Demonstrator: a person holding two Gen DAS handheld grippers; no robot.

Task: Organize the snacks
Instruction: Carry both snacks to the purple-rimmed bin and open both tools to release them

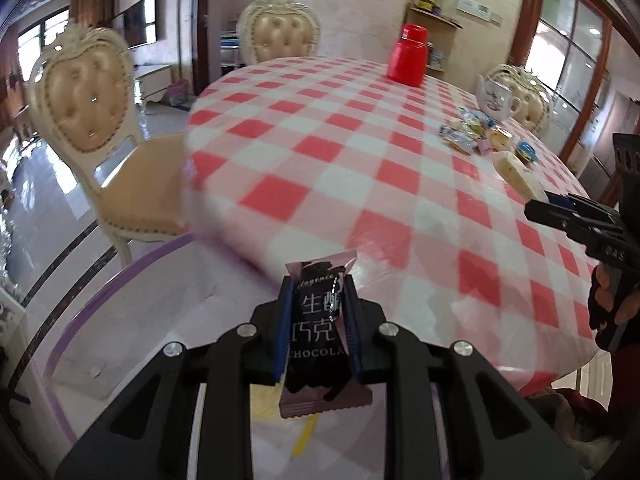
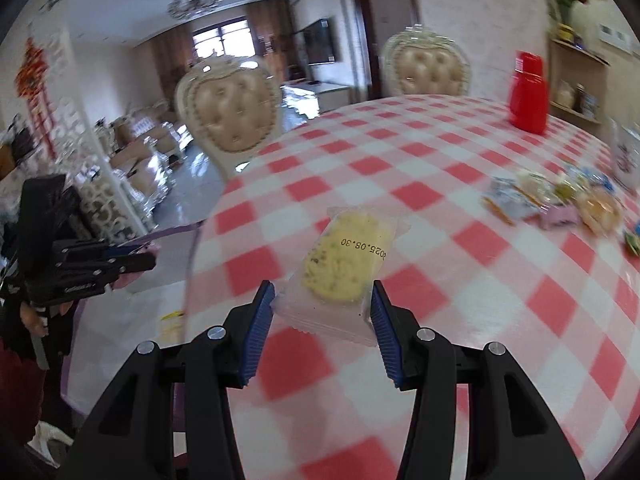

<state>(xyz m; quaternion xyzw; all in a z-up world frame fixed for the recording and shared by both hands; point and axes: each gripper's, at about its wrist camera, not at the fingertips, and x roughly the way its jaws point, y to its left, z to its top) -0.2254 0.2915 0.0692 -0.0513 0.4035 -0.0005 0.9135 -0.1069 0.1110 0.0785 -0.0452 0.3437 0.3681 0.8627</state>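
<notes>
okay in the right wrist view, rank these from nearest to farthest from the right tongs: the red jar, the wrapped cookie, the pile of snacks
1. Wrapped cookie, between the right tongs.
2. Pile of snacks, farther out to the right.
3. Red jar, at the table's far right.

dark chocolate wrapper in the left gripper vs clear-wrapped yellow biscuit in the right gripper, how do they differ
The dark chocolate wrapper is opaque, black and pink with white lettering; the clear-wrapped yellow biscuit shows its contents and a printed date. The chocolate is narrower, so the left gripper is nearly closed on it, while the right gripper spans the wider biscuit pack. Both are sealed single snacks pinched between blue pads.
</notes>
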